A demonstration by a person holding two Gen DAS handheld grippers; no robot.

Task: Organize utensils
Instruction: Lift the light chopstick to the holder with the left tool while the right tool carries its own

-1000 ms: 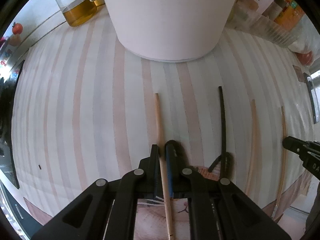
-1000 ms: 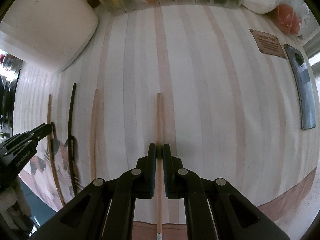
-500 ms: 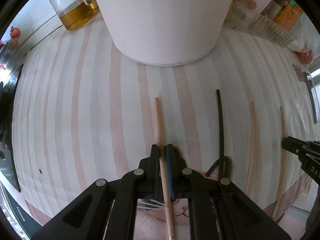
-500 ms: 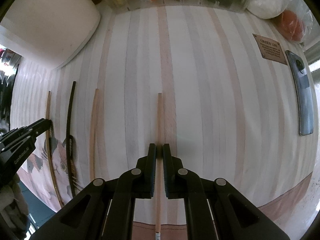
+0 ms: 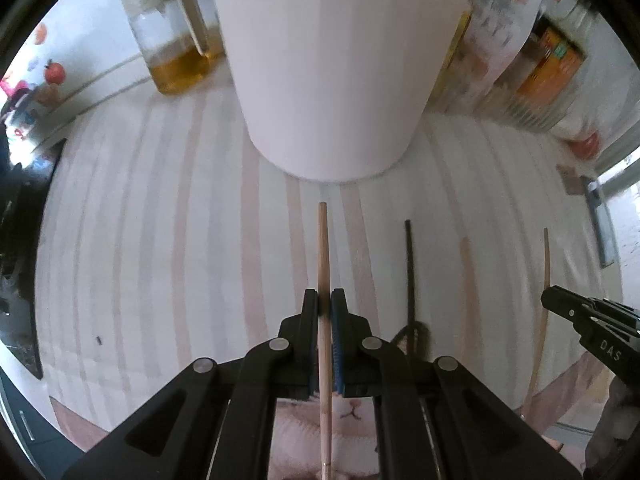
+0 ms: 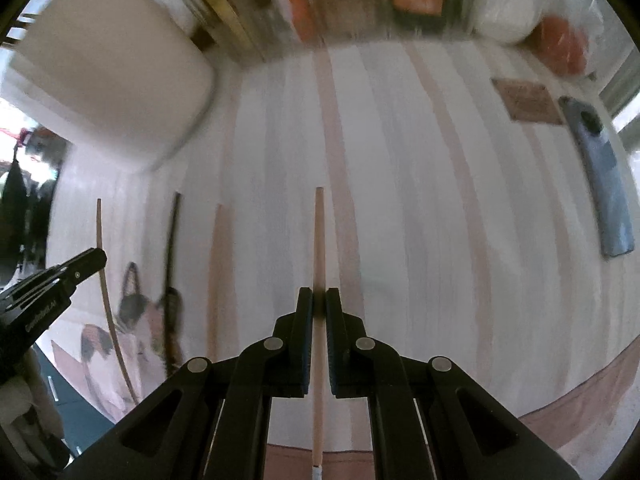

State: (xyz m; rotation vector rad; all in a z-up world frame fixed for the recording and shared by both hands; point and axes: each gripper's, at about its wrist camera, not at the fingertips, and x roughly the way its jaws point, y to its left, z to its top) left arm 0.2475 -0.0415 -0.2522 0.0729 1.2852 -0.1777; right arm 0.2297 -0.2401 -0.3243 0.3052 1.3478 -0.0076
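My left gripper [image 5: 325,300] is shut on a light wooden chopstick [image 5: 323,248] that points toward the tall white container [image 5: 332,60] just ahead. In the right wrist view, my right gripper [image 6: 319,300] is shut on a second wooden chopstick [image 6: 319,236]. Between the two held sticks, a black chopstick [image 6: 173,240] and a pale wooden chopstick [image 6: 218,264] lie side by side on the striped cloth [image 6: 420,200]. The right gripper [image 5: 560,308] shows at the right edge of the left wrist view, and the left gripper [image 6: 96,258] shows at the left edge of the right wrist view.
A glass jug of amber liquid [image 5: 176,52] stands left of the white container. A clear box of packets [image 5: 520,80] lines the back. A phone [image 6: 600,184] and a brown card [image 6: 528,102] lie at the far right. The cloth's near edge carries a cat picture [image 6: 132,320].
Both grippers have risen and tilted toward the back, each still shut on its chopstick. The white container and back shelf now fill more of both views.
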